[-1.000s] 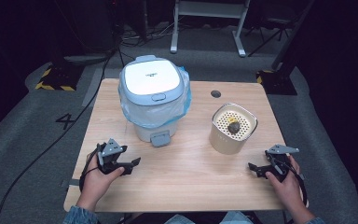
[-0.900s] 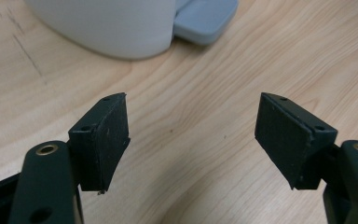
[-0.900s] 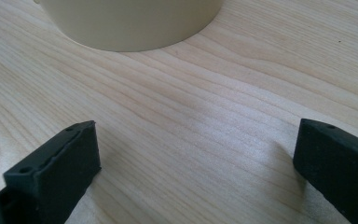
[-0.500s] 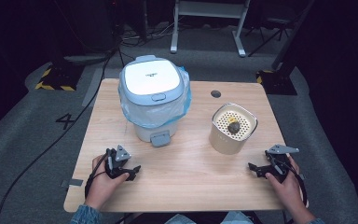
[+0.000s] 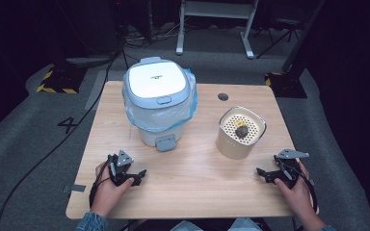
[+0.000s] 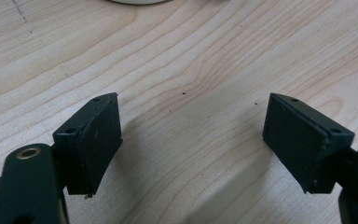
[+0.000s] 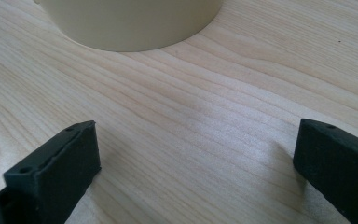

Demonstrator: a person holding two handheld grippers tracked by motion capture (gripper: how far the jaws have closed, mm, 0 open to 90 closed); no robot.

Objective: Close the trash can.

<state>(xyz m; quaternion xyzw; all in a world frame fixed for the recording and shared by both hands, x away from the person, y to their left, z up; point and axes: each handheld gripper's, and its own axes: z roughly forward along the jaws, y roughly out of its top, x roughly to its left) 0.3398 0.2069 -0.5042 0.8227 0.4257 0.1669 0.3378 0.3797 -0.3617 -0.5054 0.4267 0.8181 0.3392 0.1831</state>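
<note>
While 2 hand-held grippers gape, a round cream canister [image 5: 240,137] stands on woodgrain.

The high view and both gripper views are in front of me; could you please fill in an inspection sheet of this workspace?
Surface: light wooden table, with a dark round hole near its far edge.
Job's things: white lidded bin with a pale blue plastic liner, lid shut; cream cylindrical container with a perforated insert holding a dark lump.
Clutter: nothing seen.
Grippers: left gripper and right gripper low at the near edge, jaws apart, nothing between them.
Cables: a black cable crosses the grey floor at left.
Surroundings: yellow-black hazard tape, a chalked 4, a white metal stand.
</note>
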